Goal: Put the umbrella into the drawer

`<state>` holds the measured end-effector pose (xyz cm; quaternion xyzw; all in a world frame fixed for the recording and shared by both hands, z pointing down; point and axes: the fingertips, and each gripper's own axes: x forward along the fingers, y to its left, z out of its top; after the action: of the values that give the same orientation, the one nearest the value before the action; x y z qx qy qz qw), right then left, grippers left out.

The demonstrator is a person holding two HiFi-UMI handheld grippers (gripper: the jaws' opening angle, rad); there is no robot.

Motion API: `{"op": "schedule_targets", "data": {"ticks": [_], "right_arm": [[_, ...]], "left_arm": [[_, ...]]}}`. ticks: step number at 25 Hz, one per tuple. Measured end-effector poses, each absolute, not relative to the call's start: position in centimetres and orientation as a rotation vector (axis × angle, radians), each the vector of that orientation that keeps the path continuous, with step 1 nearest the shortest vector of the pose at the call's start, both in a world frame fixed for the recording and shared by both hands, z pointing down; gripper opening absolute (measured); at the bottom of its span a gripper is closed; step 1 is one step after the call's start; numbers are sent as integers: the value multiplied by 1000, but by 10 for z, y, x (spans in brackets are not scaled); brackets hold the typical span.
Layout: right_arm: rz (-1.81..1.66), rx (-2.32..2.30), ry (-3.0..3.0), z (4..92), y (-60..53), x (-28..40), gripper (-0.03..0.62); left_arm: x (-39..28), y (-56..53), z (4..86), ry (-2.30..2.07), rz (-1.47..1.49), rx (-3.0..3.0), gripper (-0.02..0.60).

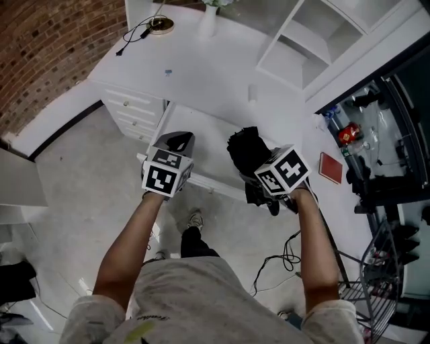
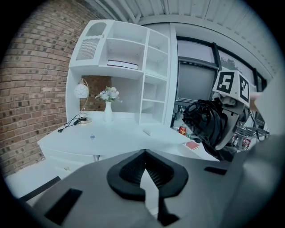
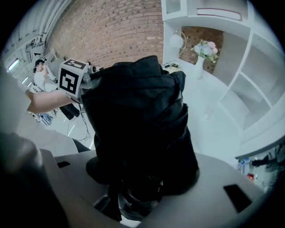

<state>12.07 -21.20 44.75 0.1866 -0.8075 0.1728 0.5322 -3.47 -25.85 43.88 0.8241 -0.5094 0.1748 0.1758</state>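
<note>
A folded black umbrella stands up out of my right gripper, which is shut on its lower end. It hangs over the right part of the open white drawer pulled out from the desk. My left gripper is at the drawer's front left edge, its black pads closed together with nothing between them. The left gripper view shows the umbrella to its right at about the same height.
On the desk stand a lamp with a black cable, a vase, a red book and a white shelf unit. A stack of shut drawers is at left. Cables lie on the floor; a wire rack is at right.
</note>
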Motion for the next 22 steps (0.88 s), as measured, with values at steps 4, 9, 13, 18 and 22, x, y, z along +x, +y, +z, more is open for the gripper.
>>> {"op": "schedule_targets", "data": {"ticks": [4, 9, 13, 18, 22], "right_arm": [[413, 351, -1886, 454, -216, 121, 249], [382, 251, -1841, 466, -224, 119, 249], [368, 187, -1808, 478, -230, 120, 249], [369, 109, -1793, 495, -237, 115, 249], [359, 37, -1784, 509, -239, 107, 250]], "left_arm": [[-32, -261, 444, -1442, 466, 2305, -6], [-29, -263, 453, -1456, 477, 2268, -6], [-30, -265, 460, -1485, 505, 2237, -6], [-32, -265, 466, -1528, 530, 2197, -6], [-40, -264, 475, -1563, 552, 2146, -6]]}}
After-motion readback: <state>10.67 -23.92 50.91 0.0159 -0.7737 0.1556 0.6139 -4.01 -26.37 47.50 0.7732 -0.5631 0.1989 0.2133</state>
